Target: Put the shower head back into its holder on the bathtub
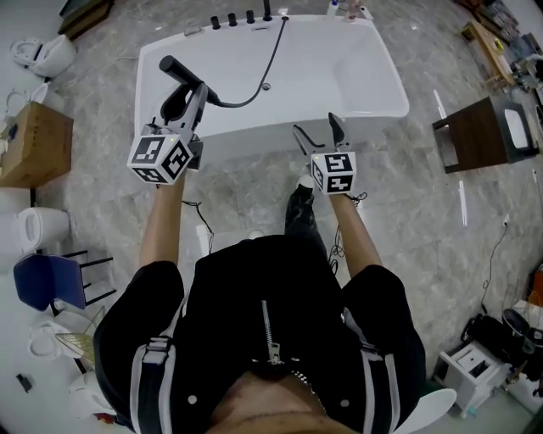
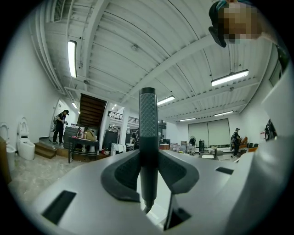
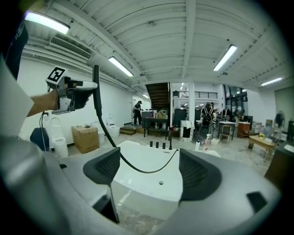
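Note:
A black shower head (image 1: 174, 69) sits in my left gripper (image 1: 182, 100), which is shut on its handle above the near left rim of the white bathtub (image 1: 356, 85). In the left gripper view the ribbed handle (image 2: 148, 133) stands upright between the pads. Its black hose (image 1: 273, 55) sags across the tub to the black fittings (image 1: 240, 18) on the far rim. My right gripper (image 1: 319, 132) stands open and holds nothing, at the tub's near rim. The right gripper view shows the tub (image 3: 147, 160), the hose (image 3: 133, 169) and the far fittings (image 3: 160, 145).
A cardboard box (image 1: 34, 144) and toilets (image 1: 47, 52) stand at the left, with a blue chair (image 1: 49, 281) nearer me. A dark wooden stand (image 1: 485, 131) is at the right. Bottles (image 3: 201, 144) sit on the tub's far right corner.

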`<state>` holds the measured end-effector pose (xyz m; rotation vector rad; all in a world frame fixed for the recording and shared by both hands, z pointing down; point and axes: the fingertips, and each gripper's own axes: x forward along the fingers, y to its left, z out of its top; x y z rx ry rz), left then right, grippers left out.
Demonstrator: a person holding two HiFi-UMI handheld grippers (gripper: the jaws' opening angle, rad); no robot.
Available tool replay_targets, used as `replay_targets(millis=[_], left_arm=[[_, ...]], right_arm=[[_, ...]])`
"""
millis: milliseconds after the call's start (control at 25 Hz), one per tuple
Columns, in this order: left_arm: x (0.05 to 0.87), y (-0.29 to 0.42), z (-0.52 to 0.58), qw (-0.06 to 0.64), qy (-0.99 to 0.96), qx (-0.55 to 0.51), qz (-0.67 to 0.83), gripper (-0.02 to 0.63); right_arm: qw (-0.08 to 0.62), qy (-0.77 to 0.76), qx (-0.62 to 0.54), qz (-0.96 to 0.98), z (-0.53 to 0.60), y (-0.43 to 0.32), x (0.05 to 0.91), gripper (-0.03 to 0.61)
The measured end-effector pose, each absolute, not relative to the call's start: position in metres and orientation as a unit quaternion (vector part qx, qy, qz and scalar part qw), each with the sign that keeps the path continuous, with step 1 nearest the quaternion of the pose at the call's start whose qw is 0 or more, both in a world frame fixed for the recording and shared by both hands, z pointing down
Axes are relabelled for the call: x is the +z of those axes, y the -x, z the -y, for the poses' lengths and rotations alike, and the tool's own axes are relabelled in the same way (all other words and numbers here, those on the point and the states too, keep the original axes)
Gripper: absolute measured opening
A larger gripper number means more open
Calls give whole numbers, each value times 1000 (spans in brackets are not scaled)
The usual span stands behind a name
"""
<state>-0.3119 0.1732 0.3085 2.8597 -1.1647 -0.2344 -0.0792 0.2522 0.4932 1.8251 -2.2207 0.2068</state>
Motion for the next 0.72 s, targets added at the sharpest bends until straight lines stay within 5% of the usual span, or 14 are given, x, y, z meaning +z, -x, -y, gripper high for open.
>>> replay_targets(millis=[720], left_arm=[[290, 241, -66, 56, -891, -70, 446, 132]], right_arm=[[189, -428, 73, 880, -73, 115, 531, 408]])
